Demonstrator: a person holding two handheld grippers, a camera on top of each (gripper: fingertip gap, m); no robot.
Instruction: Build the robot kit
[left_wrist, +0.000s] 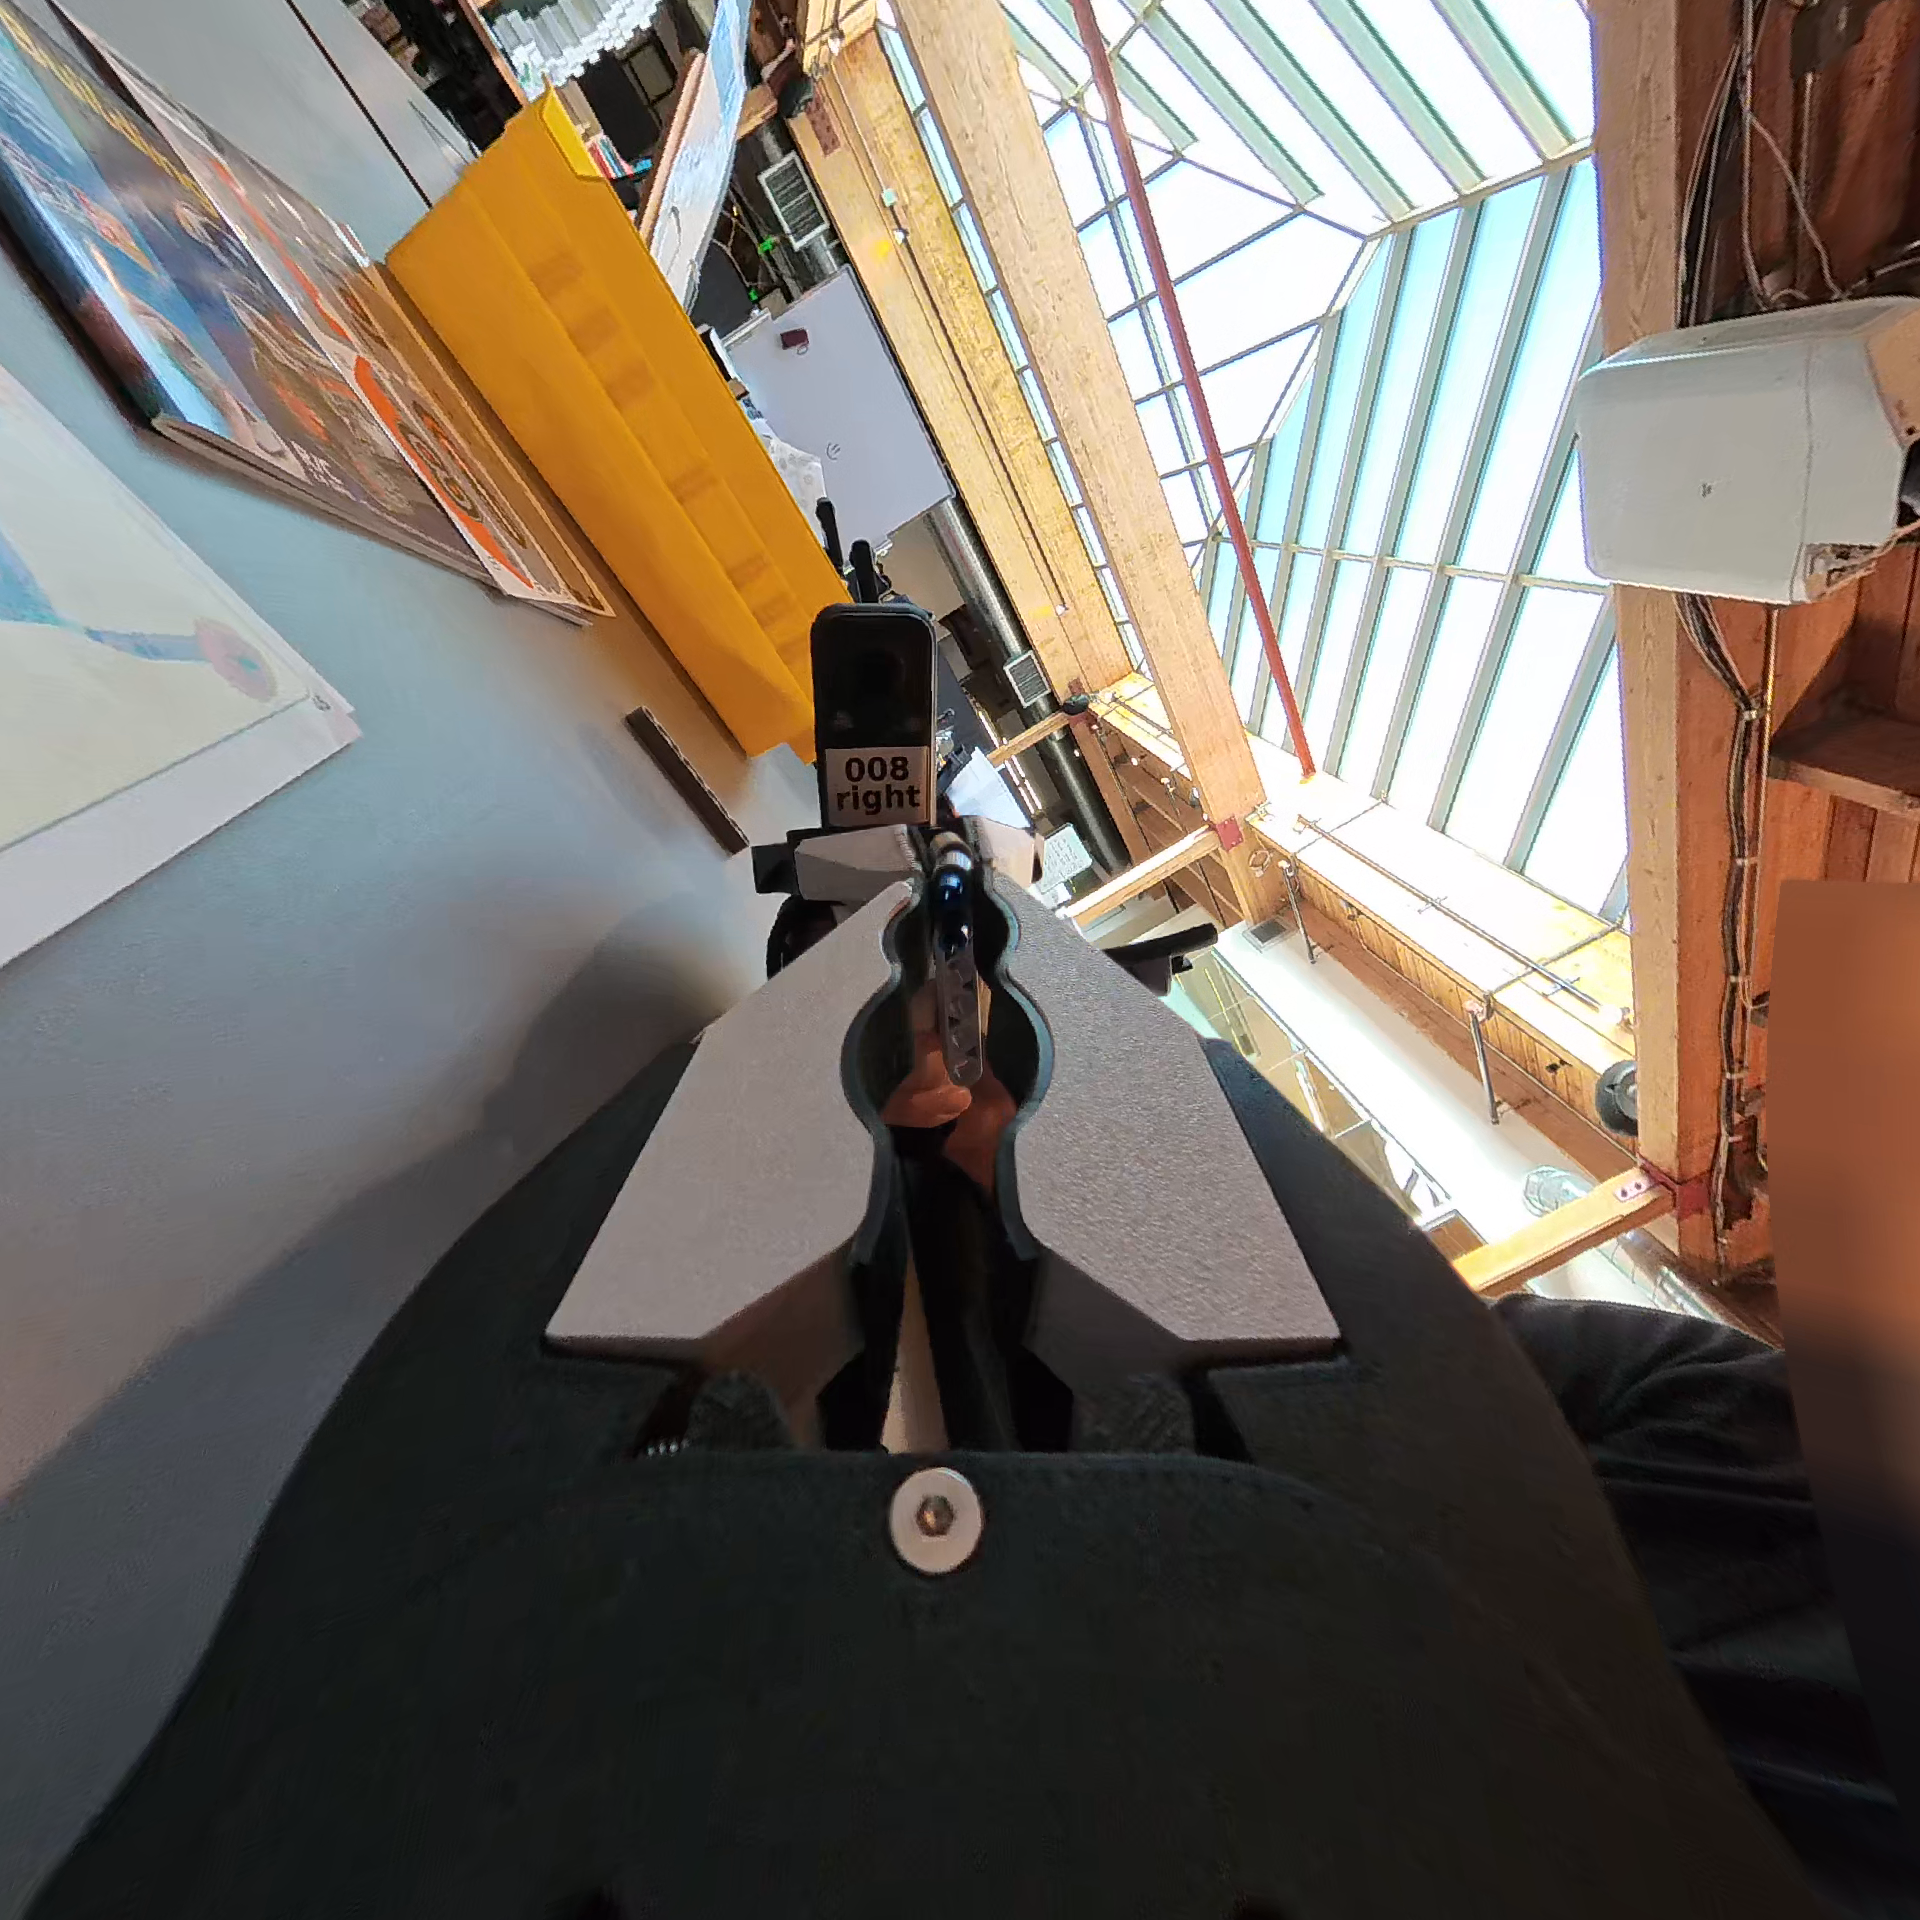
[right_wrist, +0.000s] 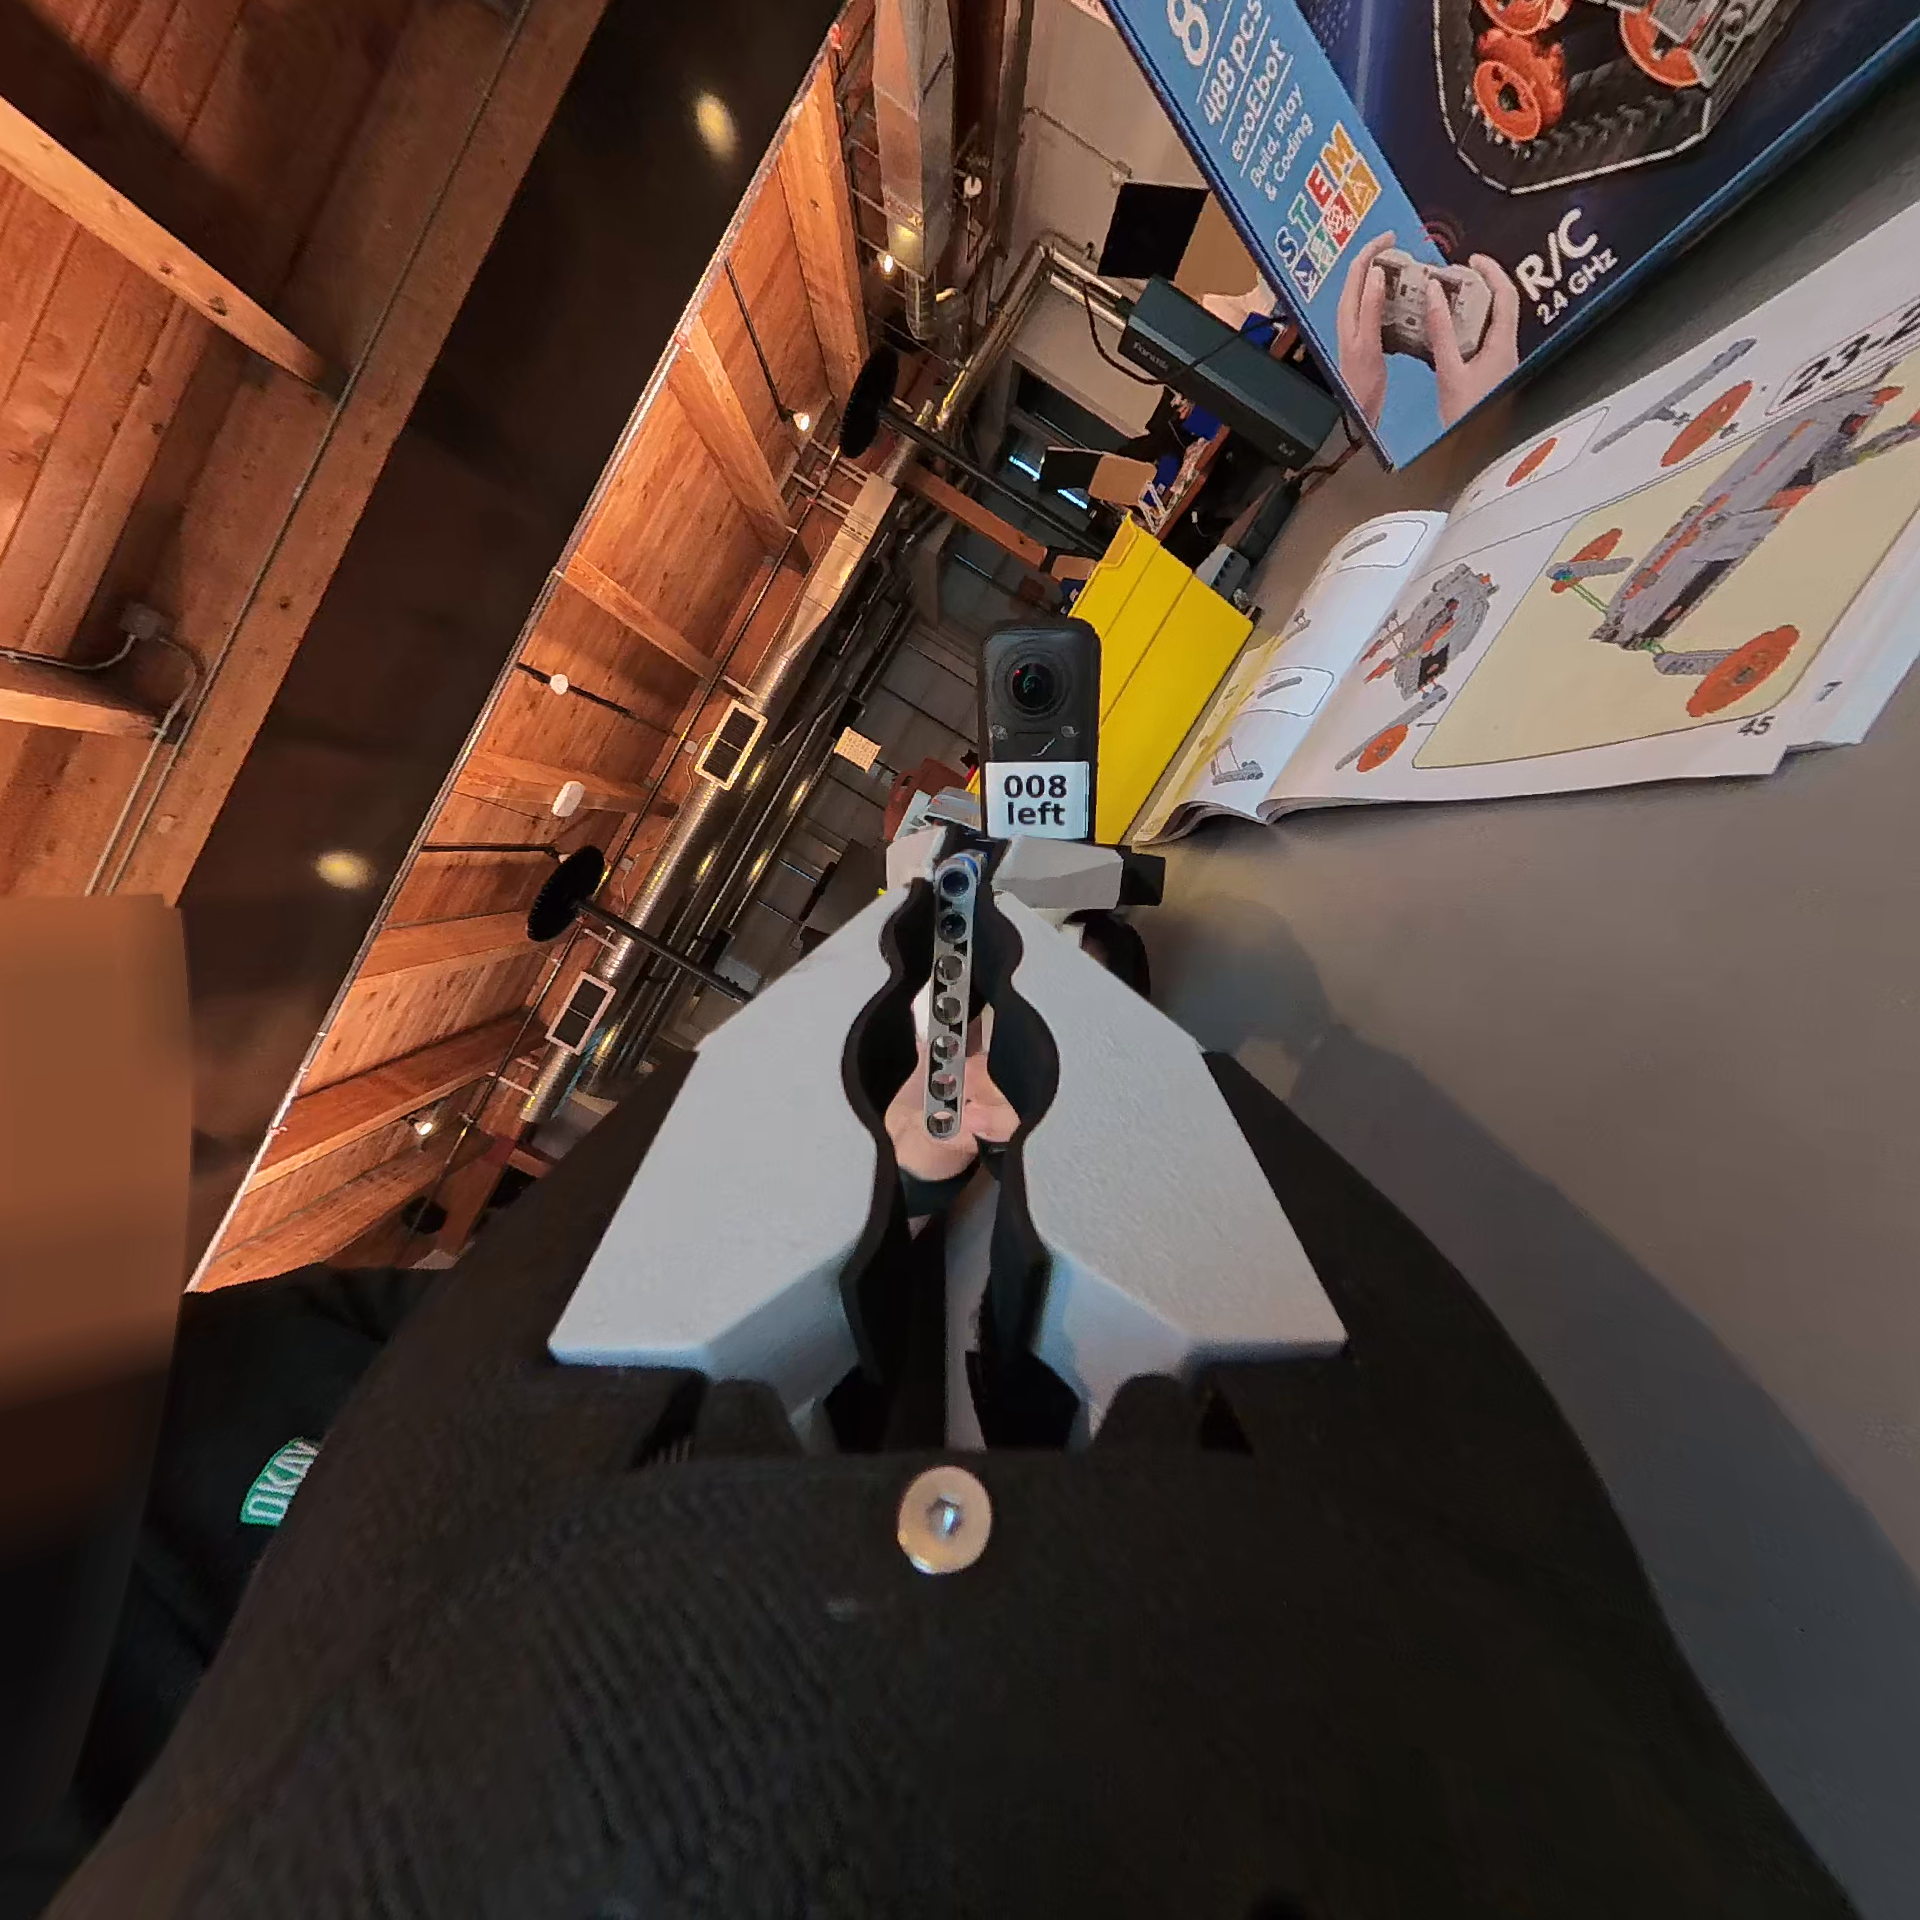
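My left gripper (left_wrist: 940, 894) and my right gripper (right_wrist: 951, 883) are raised above the grey table (right_wrist: 1558, 1143), facing each other tip to tip. A grey beam with a row of holes (right_wrist: 948, 997) hangs down from the right gripper's shut fingertips. A blue pin (left_wrist: 951, 896) sits at the beam's top end, pinched in the left gripper's shut tips. The beam (left_wrist: 958, 1013) also shows edge-on in the left wrist view. Each view shows the other gripper's body and camera just beyond, the right one (left_wrist: 873, 862) and the left one (right_wrist: 1049, 862). A hand shows below the beam.
A blue toy kit box (right_wrist: 1558, 156) and an open instruction booklet (right_wrist: 1558, 644) lie on the table, with a yellow bin (right_wrist: 1164, 665) behind them. Box (left_wrist: 156, 260), booklet (left_wrist: 104, 675) and bin (left_wrist: 623, 416) show in the left wrist view. Wooden beams and a skylight (left_wrist: 1403, 416) are overhead. Less than 4 cm separates the two grippers' tips.
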